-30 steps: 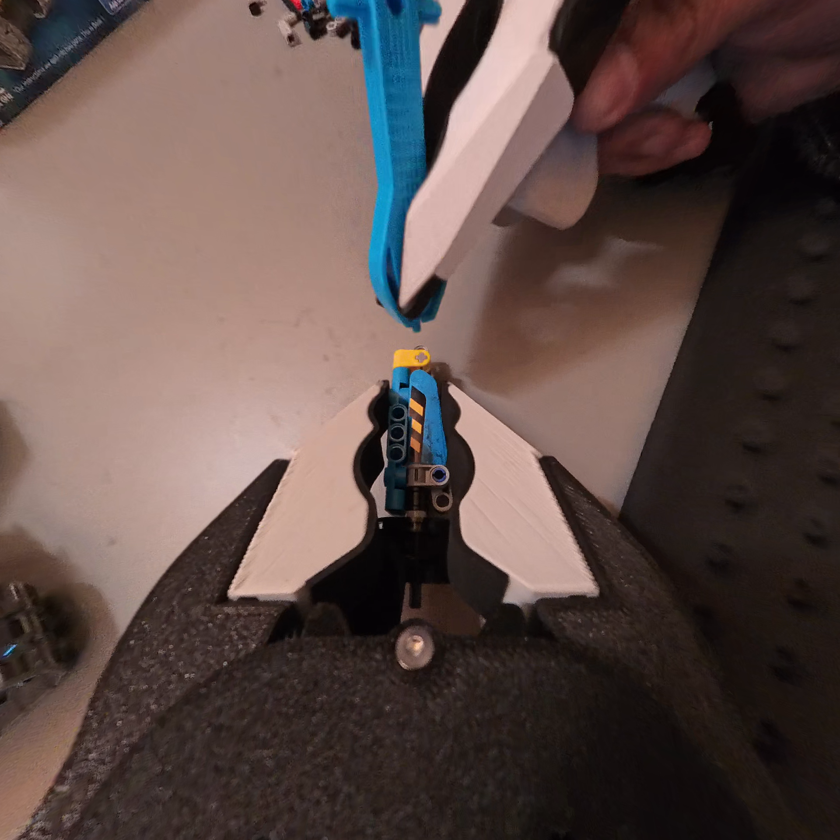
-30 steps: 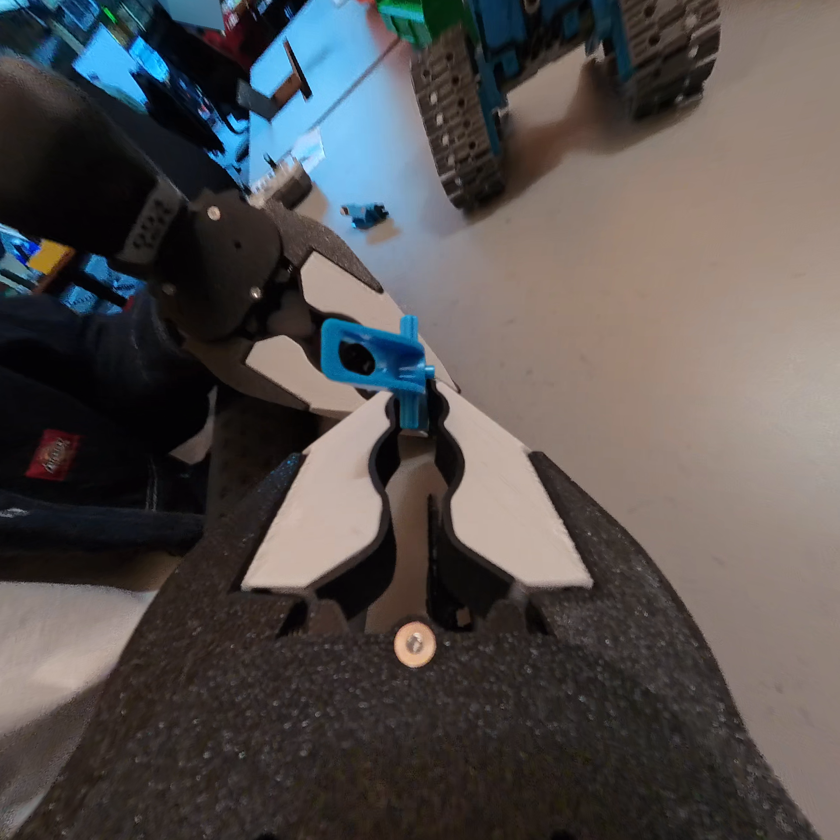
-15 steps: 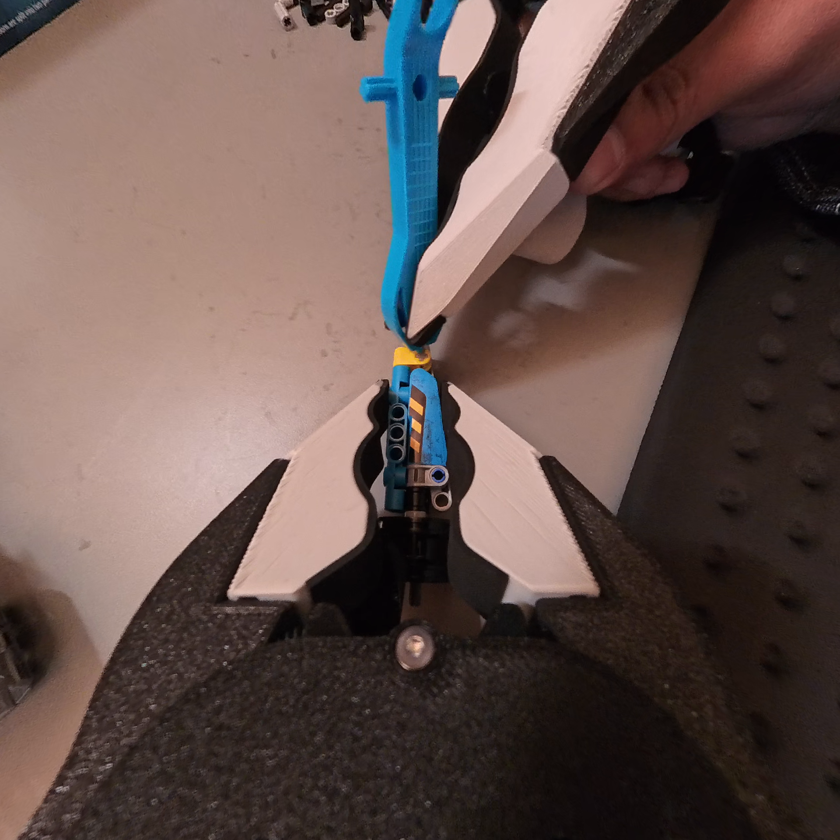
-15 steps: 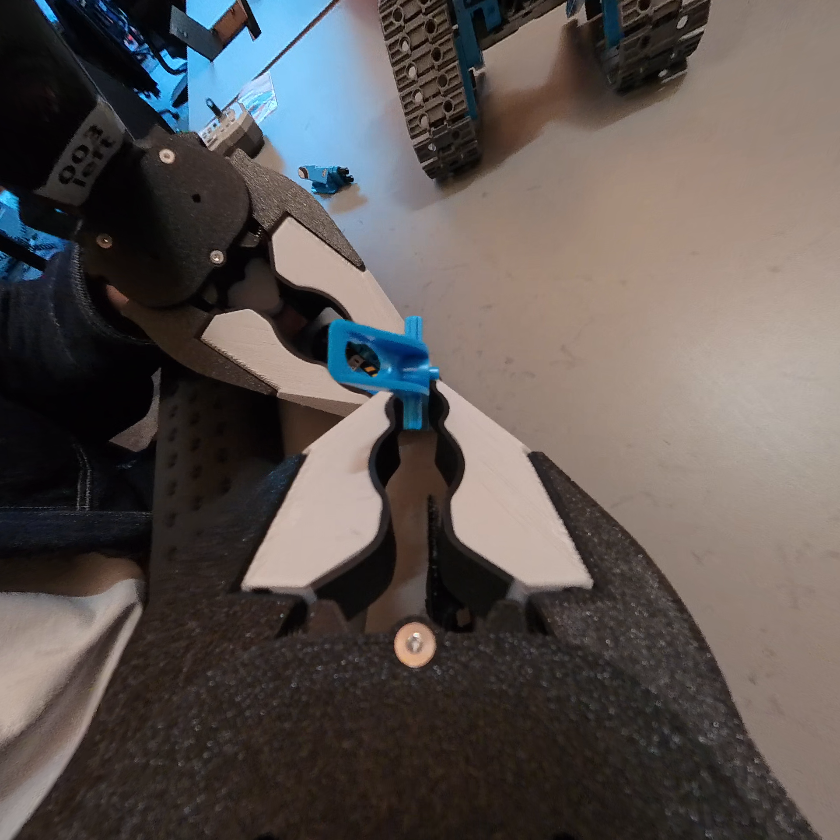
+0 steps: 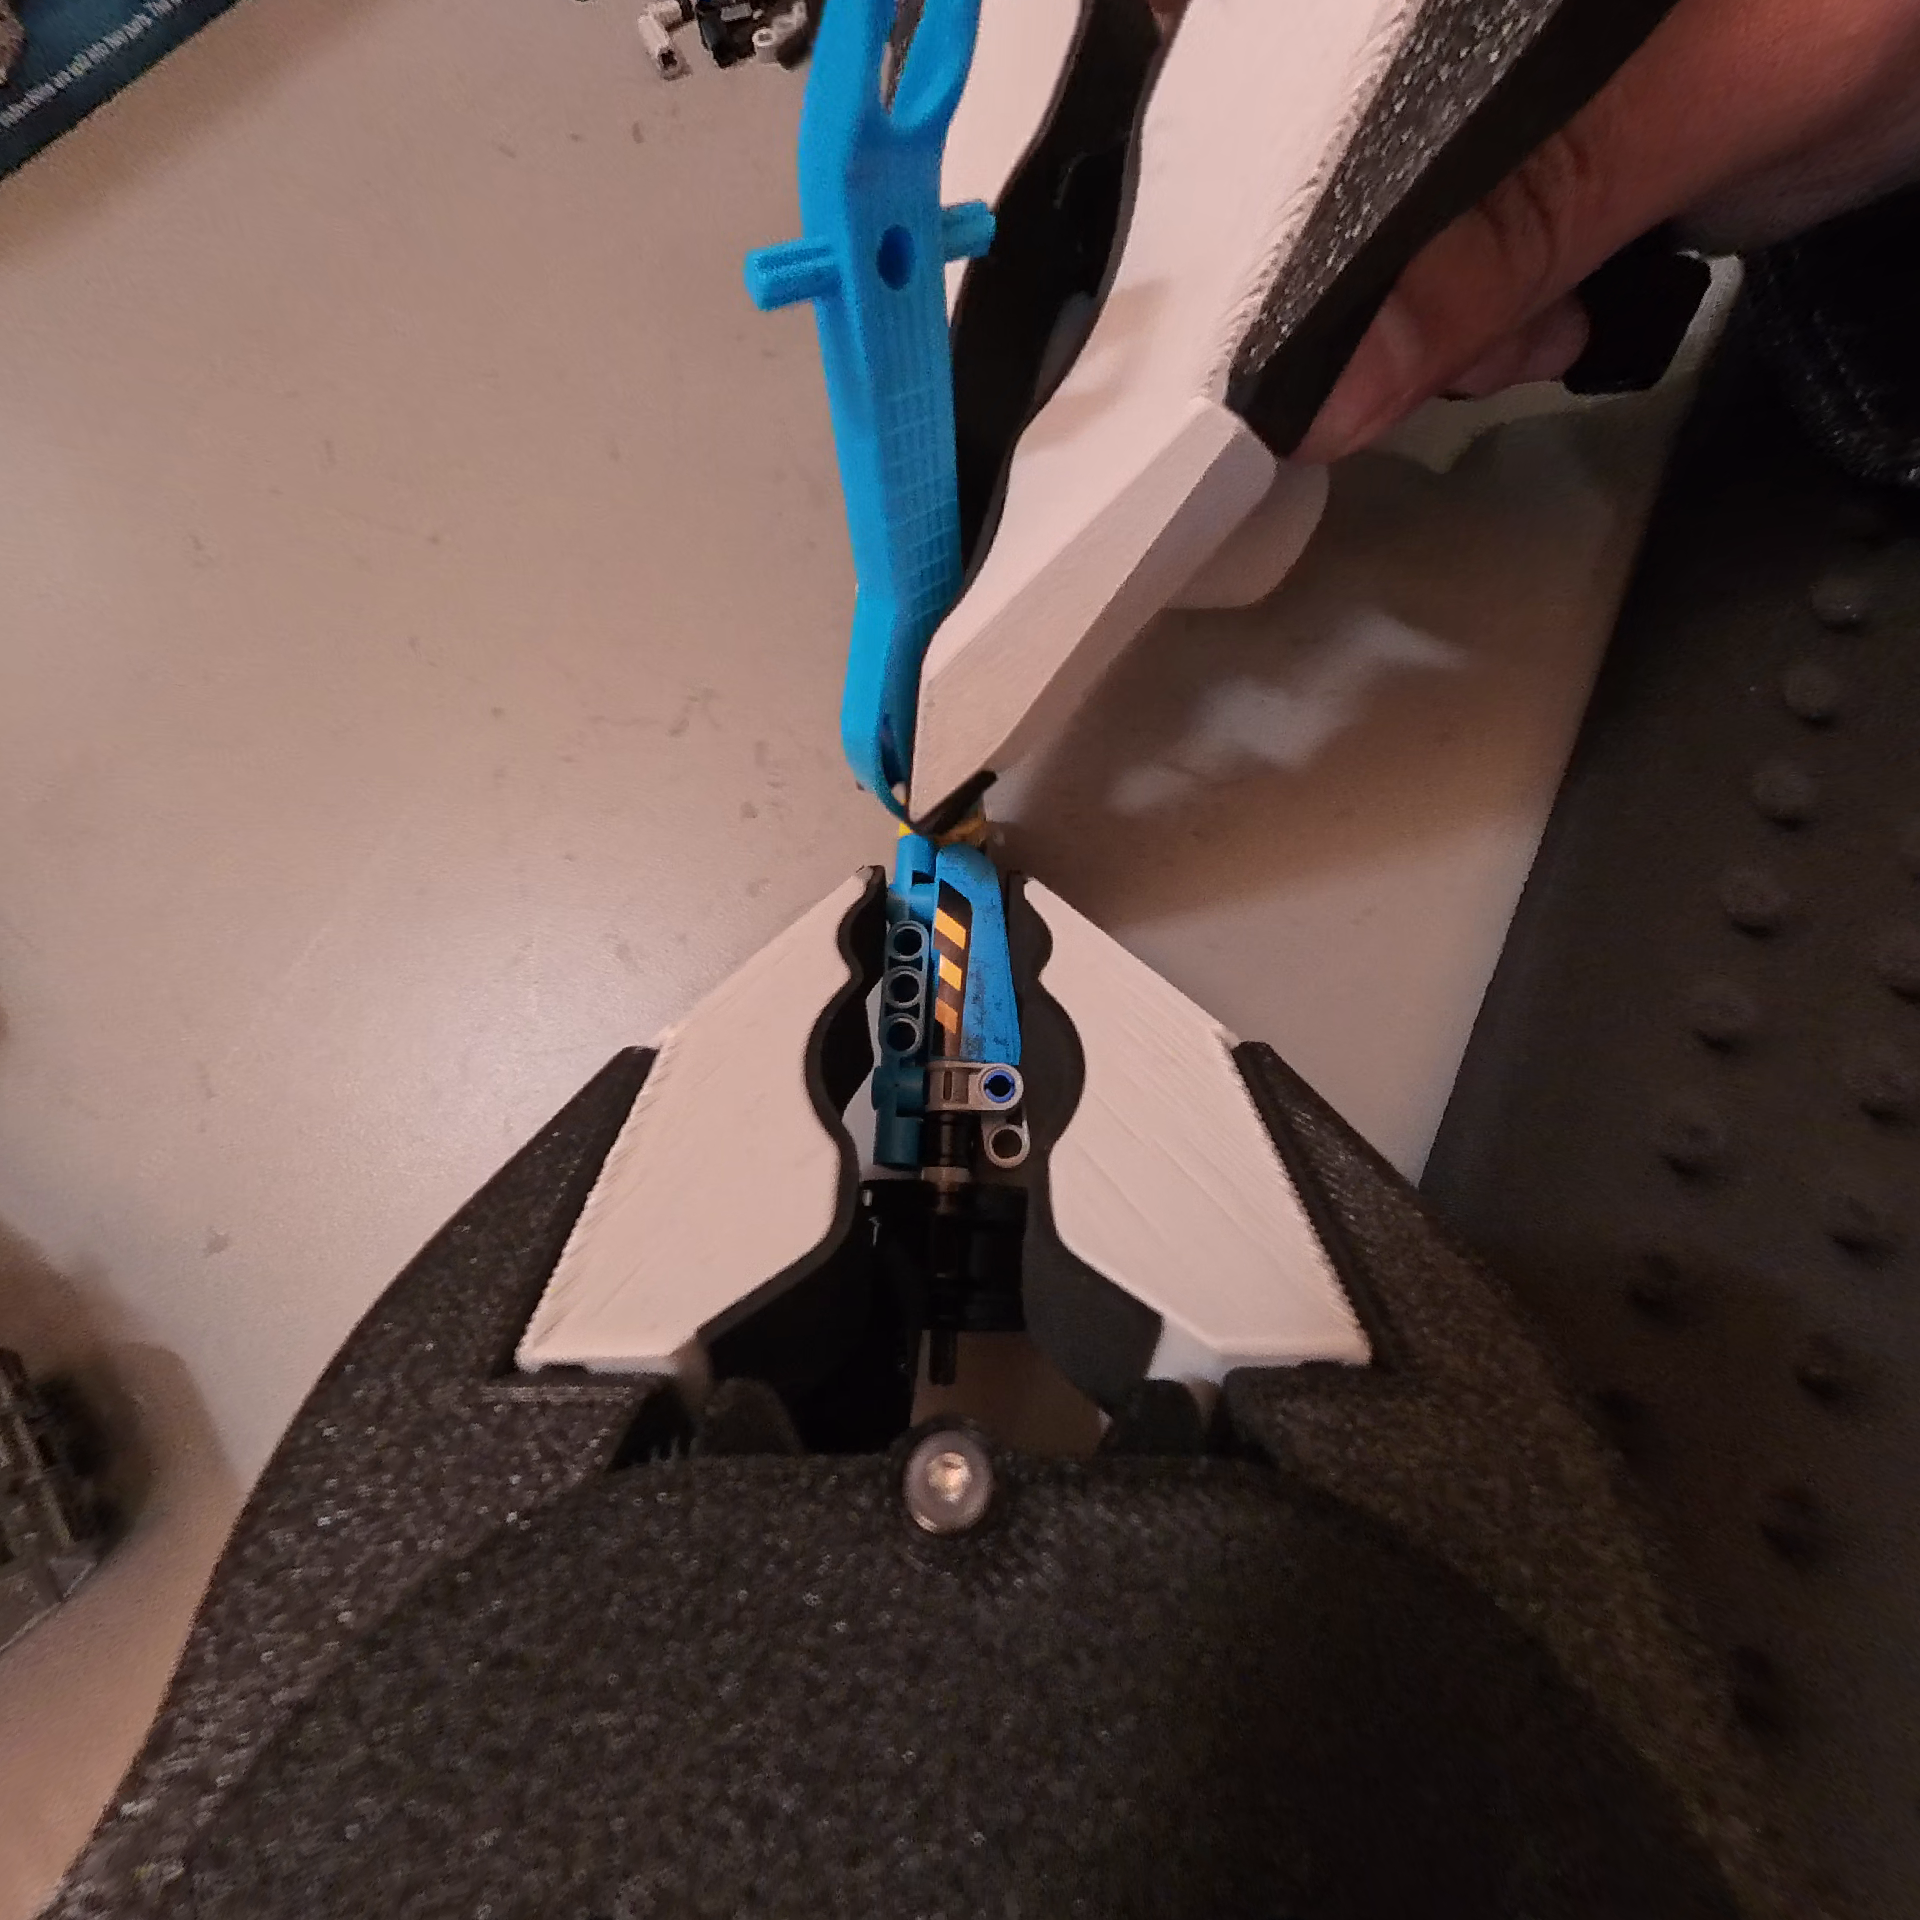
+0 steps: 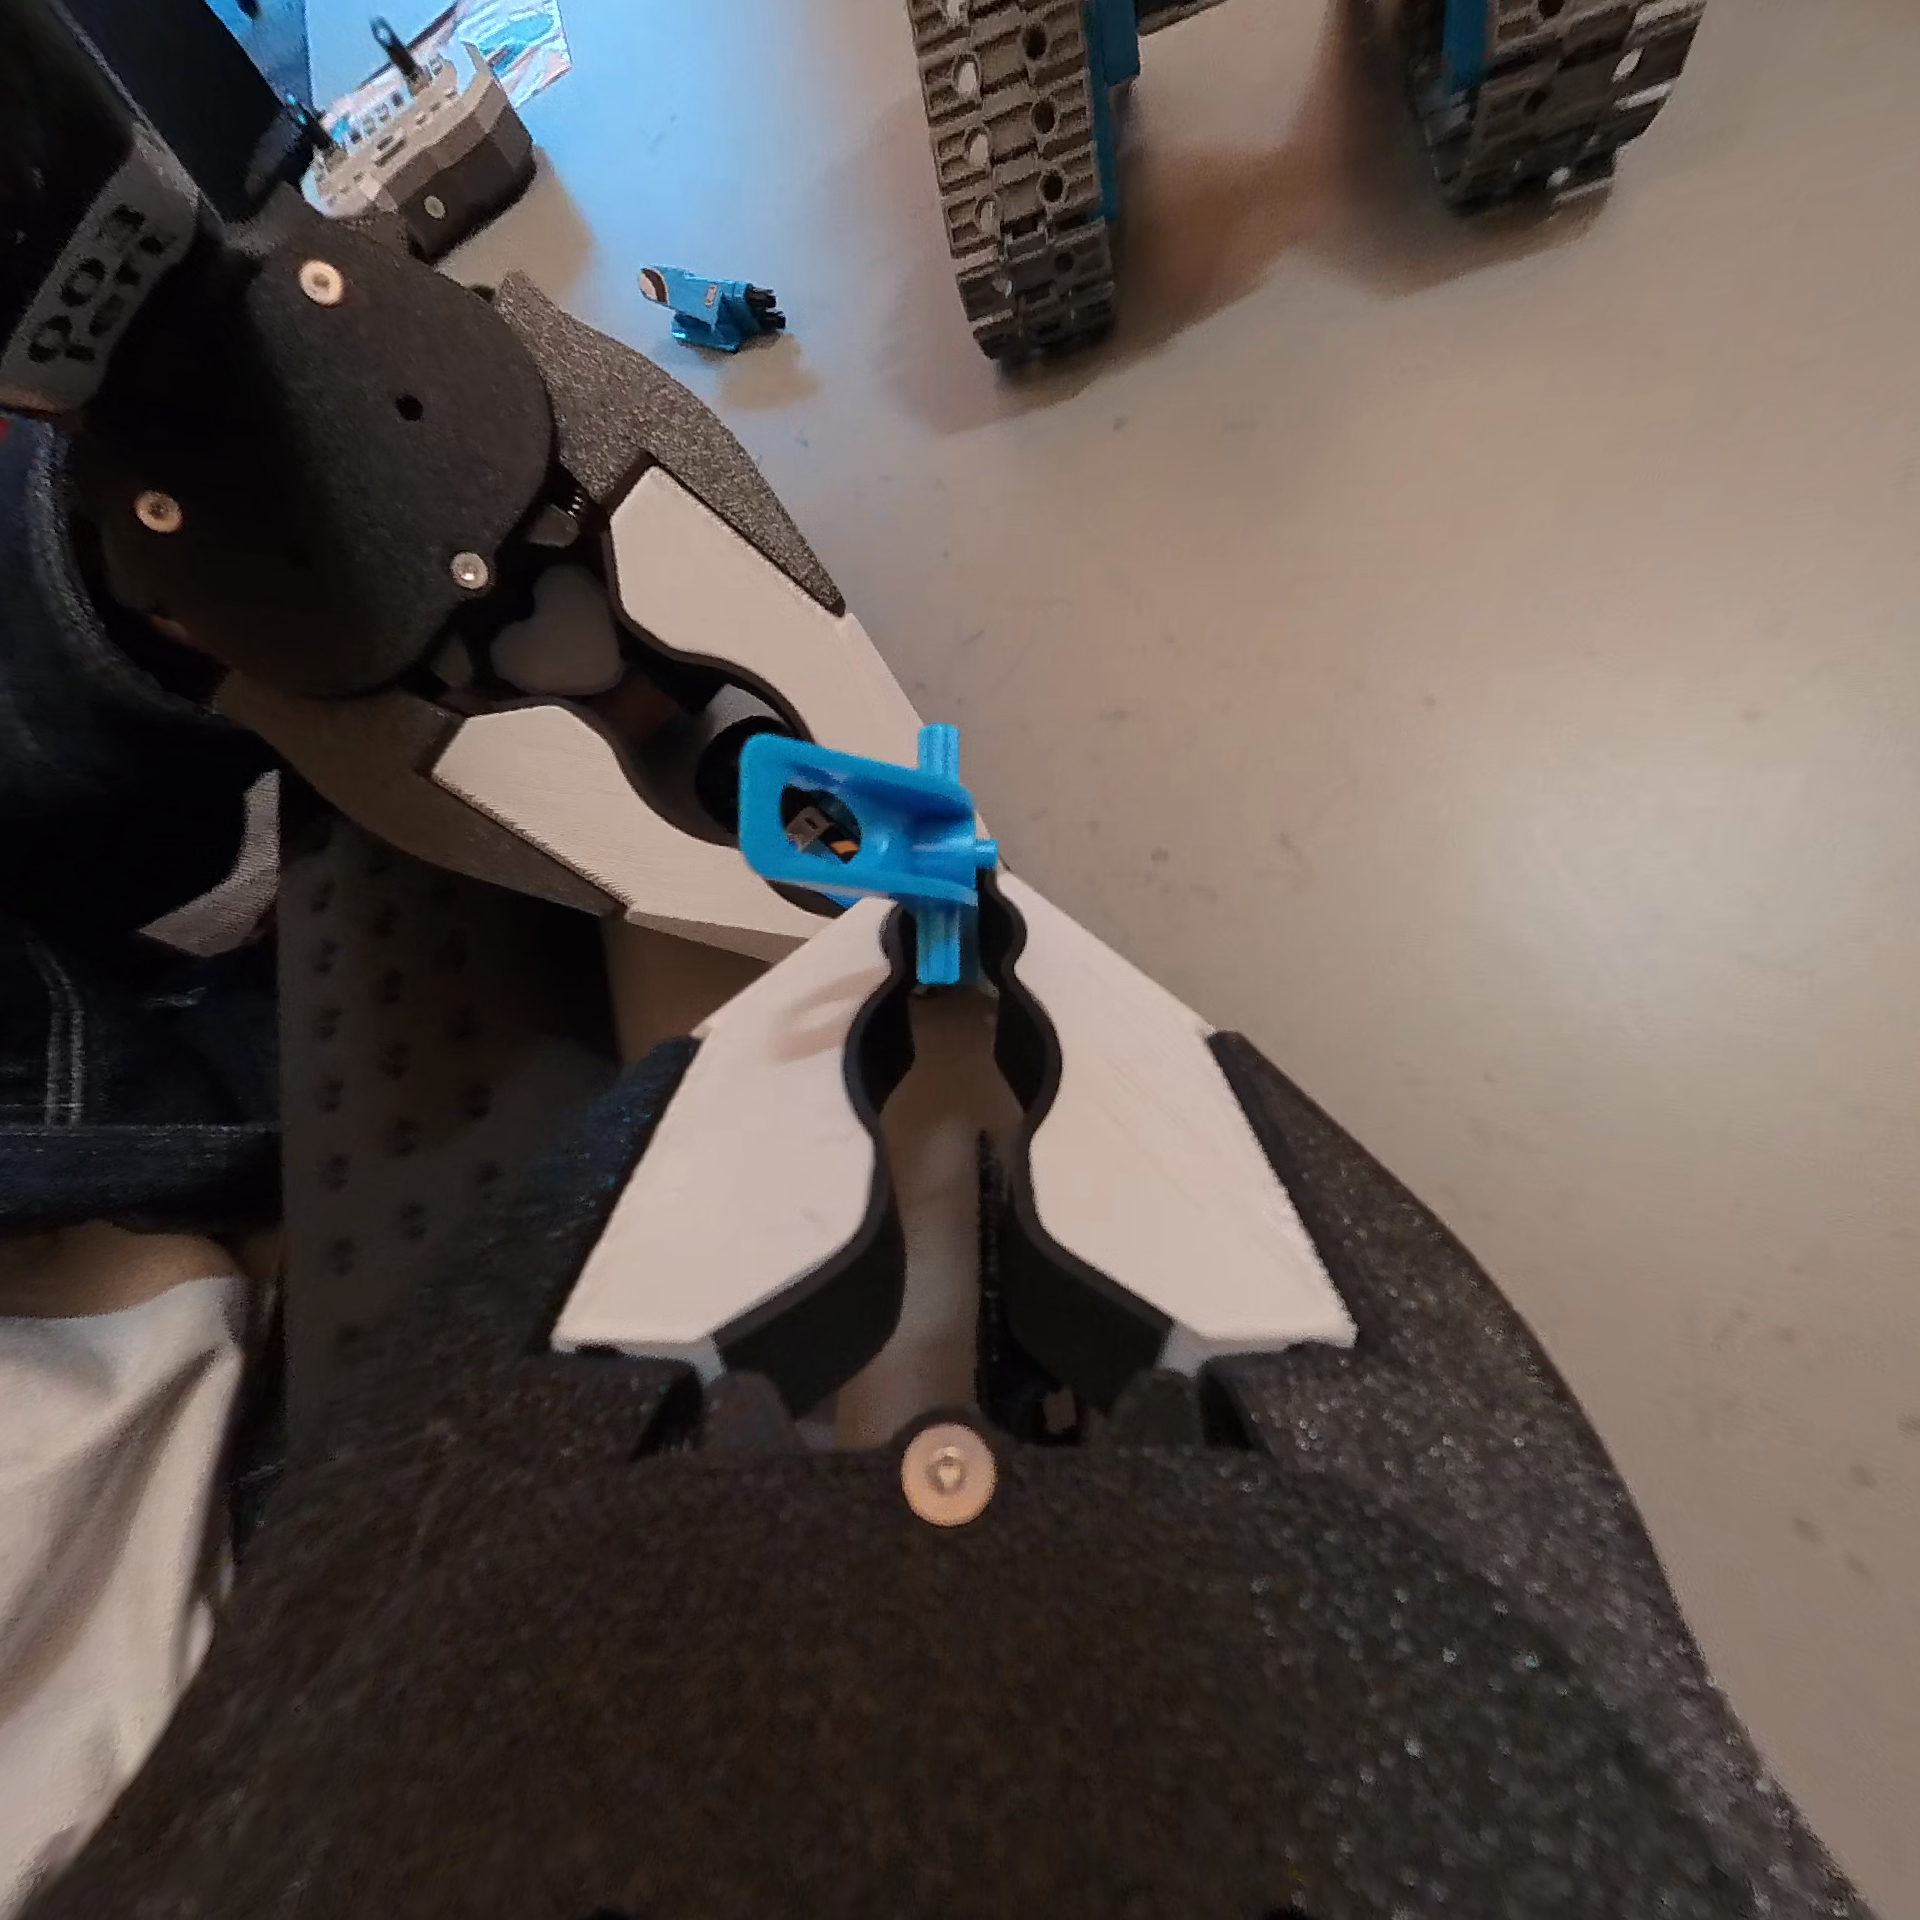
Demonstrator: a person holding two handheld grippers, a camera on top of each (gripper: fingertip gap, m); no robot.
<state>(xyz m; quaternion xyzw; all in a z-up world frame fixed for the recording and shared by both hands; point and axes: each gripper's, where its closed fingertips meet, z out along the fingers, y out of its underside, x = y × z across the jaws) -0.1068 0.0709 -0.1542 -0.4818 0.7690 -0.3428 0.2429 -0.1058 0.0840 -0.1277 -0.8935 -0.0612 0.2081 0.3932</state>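
Observation:
My left gripper [image 5: 943,883] is shut on a small blue toy-brick assembly [image 5: 951,987] with a black and orange striped panel, grey connectors and a black axle. A yellow piece at its tip is mostly hidden. My right gripper [image 6: 943,925] is shut on a flat blue plastic tool [image 6: 868,831] with a cross peg. In the left wrist view the blue tool [image 5: 894,416] hangs down from the right gripper [image 5: 925,800], and its lower end touches the tip of the assembly. In the right wrist view the left gripper [image 6: 665,790] lies just behind the tool.
A beige tabletop [image 5: 364,623] lies under both grippers. A tracked toy vehicle [image 6: 1029,177] stands far off, with a small blue part [image 6: 712,307] and a grey block [image 6: 416,156] to its left. Loose small pieces [image 5: 717,26] lie far up. A dark studded mat [image 5: 1766,935] runs along the right.
The right gripper has brought the blue tool down toward the left gripper. The tool's end was a little above the yellow tip and now rests on it, hiding most of it.

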